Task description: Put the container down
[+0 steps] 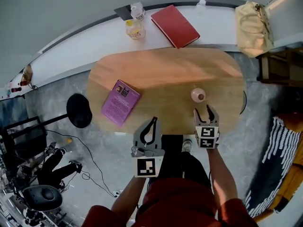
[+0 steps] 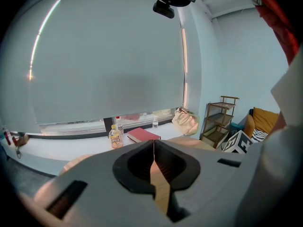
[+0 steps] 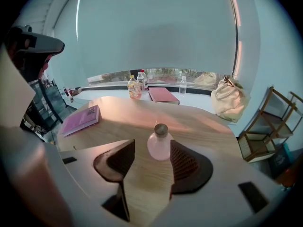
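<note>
A small pink container [image 1: 198,95] with a round cap stands upright on the wooden table [image 1: 165,74], near its front right edge. My right gripper [image 1: 206,111] hovers just behind it, open, with nothing held. In the right gripper view the container [image 3: 159,144] shows between the spread jaw tips, clear of both pads [image 3: 188,163]. My left gripper [image 1: 152,123] is over the table's front edge, shut and empty. In the left gripper view the left gripper [image 2: 153,148] has its tips touching.
A purple book [image 1: 120,102] lies on the table's left part. On the white ledge behind are a red book [image 1: 175,25], a drink bottle [image 1: 136,25] and a beige bag [image 1: 253,27]. A black stool [image 1: 79,110] stands left of the table, a wooden shelf [image 1: 279,65] to the right.
</note>
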Tool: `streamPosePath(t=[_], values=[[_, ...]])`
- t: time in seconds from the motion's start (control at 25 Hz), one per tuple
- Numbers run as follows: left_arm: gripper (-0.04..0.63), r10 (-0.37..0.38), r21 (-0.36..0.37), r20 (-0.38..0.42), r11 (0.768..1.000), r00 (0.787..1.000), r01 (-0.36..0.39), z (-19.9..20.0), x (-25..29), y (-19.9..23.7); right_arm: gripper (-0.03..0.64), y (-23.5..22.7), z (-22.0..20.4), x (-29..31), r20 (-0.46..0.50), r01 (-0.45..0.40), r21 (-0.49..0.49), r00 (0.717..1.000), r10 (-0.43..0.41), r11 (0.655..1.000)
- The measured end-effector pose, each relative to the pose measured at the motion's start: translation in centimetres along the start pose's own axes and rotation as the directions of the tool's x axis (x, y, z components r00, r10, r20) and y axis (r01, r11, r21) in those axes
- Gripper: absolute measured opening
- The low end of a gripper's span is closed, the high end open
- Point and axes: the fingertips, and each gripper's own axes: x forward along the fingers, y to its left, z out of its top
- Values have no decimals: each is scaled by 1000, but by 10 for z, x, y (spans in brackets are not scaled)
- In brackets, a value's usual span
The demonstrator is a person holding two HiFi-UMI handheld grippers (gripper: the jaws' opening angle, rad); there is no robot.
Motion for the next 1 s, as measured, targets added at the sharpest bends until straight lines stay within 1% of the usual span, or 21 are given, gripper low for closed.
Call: streamPosePath(t=[0.08,0.2,0.32,0.4,0.56,0.64,0.72,0.84,0.92,1.0], values=[[9,1,20,6,1000,1000,-1,2,-15,-7,230,3,-5,-17,13,-2,-9,1000,2,1000],[9,34,-28,15,999,999,-34,4,-39,-17,230,12,-15,-48,16,-21,-40,1000,21,999],[9,66,-56,-9,996,998,-66,-1,-66,-25,229,23,-27,-84,23,-43,-58,999,44,997],[9,78,-68,-13,995,997,-79,-2,-82,-31,229,28,-31,-108,44,-52,-58,998,55,997],[9,103,-67,15,993,995,-102,2,-114,-40,226,33,-28,-158,99,-62,-77,993,69,995],[9,119,-65,35,991,992,-117,9,-130,-44,223,31,-21,-185,138,-57,-56,988,65,997],[9,133,-60,58,990,989,-130,16,-146,-50,222,26,-15,-212,186,-47,-35,981,53,998],[9,151,-57,89,988,985,-146,25,-172,-61,224,23,-2,-254,256,-41,-32,966,48,999],[9,165,-66,110,985,980,-158,33,-190,-65,224,25,13,-279,309,-47,-38,950,57,998],[9,173,-72,141,984,975,-164,46,-204,-67,224,26,37,-302,374,-40,-60,926,59,997]])
